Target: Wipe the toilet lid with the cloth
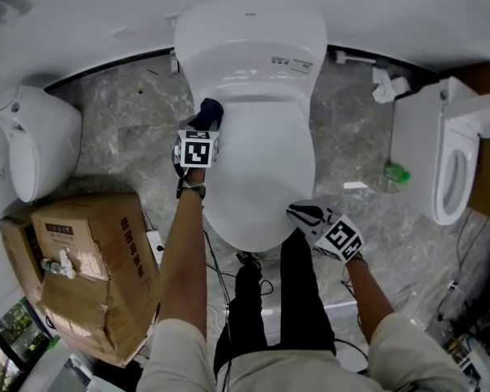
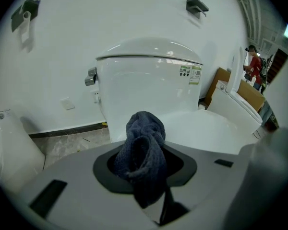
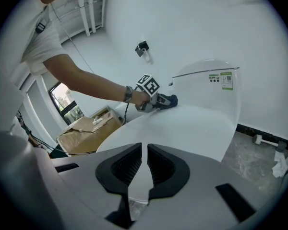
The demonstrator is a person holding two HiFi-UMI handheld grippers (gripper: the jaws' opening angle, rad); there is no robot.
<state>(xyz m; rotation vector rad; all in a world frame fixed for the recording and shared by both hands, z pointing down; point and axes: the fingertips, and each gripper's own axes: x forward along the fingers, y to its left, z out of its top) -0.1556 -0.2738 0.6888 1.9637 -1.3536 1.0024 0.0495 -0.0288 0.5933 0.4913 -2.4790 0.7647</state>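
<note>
We hold the cloth (image 2: 143,157) in our left gripper (image 1: 206,122). Its jaws are pinched on a bunched wad of dark blue fabric that bulges out past them. That wad sits at the back left corner of the toilet lid (image 1: 261,170), just in front of the tank (image 1: 249,47). In the head view it looks to be touching the lid there, though we cannot be sure how firmly it presses.

Our right gripper (image 3: 143,164) has its jaws pressed nearly together with nothing between them. It hangs at the front right edge of the lid, beside it and not on it, and takes no part in the wiping.

The lid is down and looks evenly white and glossy. We see no smears, wet streaks or dirt on it, so the pictures do not tell us which parts have been wiped. With the cloth at the back left corner, we judge the wiping to be at or near one end of a pass. The broad middle, the right side and the front curve of the lid would be left to cover.

Left of the lid a cardboard box (image 1: 86,260) stands on the floor. Right of it, well apart, stands a second toilet (image 1: 441,162).
</note>
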